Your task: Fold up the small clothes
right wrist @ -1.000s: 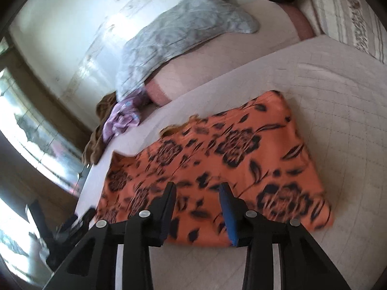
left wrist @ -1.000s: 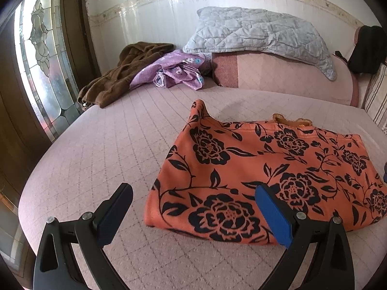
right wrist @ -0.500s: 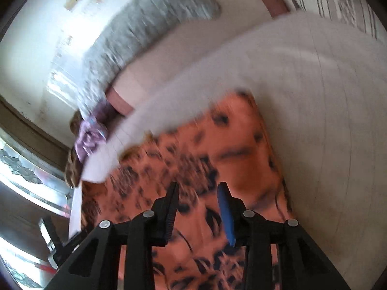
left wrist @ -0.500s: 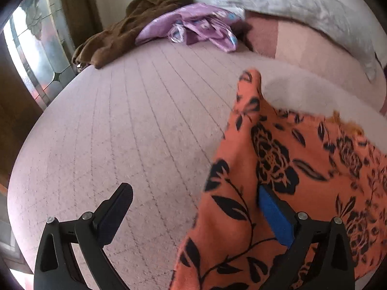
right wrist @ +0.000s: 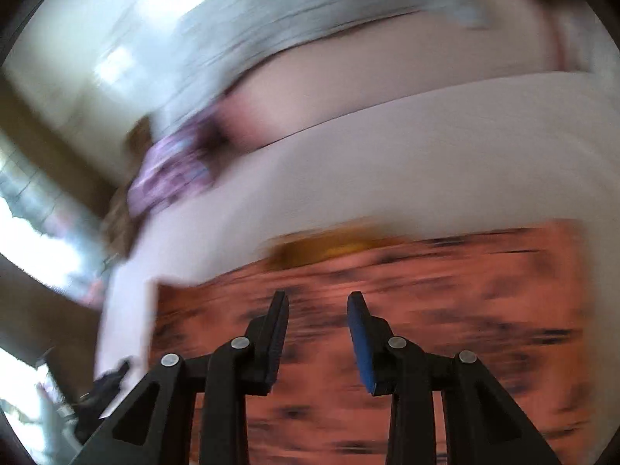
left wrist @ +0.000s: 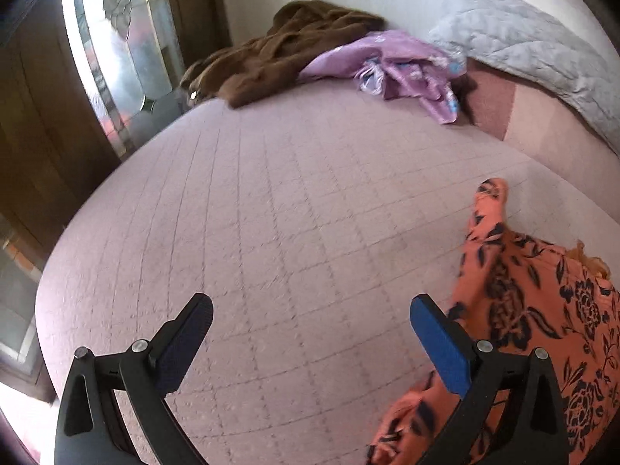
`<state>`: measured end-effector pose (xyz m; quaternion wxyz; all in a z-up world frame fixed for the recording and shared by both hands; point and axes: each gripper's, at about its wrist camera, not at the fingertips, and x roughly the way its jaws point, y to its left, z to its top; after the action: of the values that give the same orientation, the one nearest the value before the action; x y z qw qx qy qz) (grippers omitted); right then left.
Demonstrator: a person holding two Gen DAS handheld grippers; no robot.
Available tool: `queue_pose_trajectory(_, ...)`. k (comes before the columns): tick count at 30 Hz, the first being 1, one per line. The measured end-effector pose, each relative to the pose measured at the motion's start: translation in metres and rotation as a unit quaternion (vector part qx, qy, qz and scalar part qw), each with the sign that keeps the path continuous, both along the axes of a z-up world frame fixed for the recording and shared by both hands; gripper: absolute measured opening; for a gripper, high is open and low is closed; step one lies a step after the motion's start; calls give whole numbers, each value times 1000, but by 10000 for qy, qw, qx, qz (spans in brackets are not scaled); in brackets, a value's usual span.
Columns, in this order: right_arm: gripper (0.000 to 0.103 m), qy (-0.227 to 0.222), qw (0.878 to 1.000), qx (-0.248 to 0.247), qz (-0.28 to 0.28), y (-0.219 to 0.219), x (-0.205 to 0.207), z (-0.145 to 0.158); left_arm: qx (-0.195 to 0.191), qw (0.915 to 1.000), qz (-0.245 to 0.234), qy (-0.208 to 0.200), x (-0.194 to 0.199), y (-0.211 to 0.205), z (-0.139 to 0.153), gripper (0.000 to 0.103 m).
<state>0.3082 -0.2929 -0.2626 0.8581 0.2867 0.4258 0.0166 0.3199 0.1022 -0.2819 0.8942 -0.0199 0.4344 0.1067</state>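
An orange garment with black flowers [left wrist: 542, 310] lies flat on the pink quilted bed [left wrist: 290, 252], at the lower right of the left wrist view. My left gripper [left wrist: 310, 321] is open wide and empty over bare bedspread, its right finger at the garment's left edge. In the blurred right wrist view the same garment [right wrist: 445, 329] fills the lower half. My right gripper [right wrist: 317, 310] is partly open and empty above it, holding nothing.
A brown garment [left wrist: 286, 50] and a purple garment [left wrist: 399, 62] lie at the far side of the bed. A grey quilted pillow [left wrist: 534, 46] rests on a pink bolster [left wrist: 542, 124]. A glass door [left wrist: 116, 58] stands to the left.
My left gripper has swung left, so the orange garment moved from the centre to the right edge of its view. My right gripper has moved over the garment, with strong motion blur.
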Motion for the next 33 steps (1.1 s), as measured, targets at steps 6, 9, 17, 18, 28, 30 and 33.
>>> queue_pose_trajectory(6, 35, 236, 9927, 487, 1076, 131, 85, -20, 107, 9999, -90, -91, -10, 1, 3, 102)
queue_pose_trajectory(9, 35, 490, 9888, 683, 1230, 168, 118, -41, 351, 9991, -215, 81, -8, -4, -4, 102)
queue_pose_trajectory(17, 36, 433, 9878, 1299, 741, 161, 145, -52, 340, 9991, -257, 48, -5, -8, 2, 102)
queue_pose_trajectory(18, 36, 322, 9886, 1281, 726, 152, 136, -44, 353, 9990, -273, -83, -8, -10, 7, 102)
queue_pose_trajectory(28, 36, 1, 9989, 459, -11, -1, -41, 26, 503, 9867, -1264, -885, -49, -80, 35, 102)
queue_pose_trajectory(30, 36, 105, 9987, 408, -300, -26, -82, 23, 598, 9847, -1423, -811, -57, -94, 30, 102)
queue_pose_trajectory(33, 35, 283, 9956, 504, -742, -59, -147, 12, 538, 9840, -1594, -593, -66, -103, 20, 102)
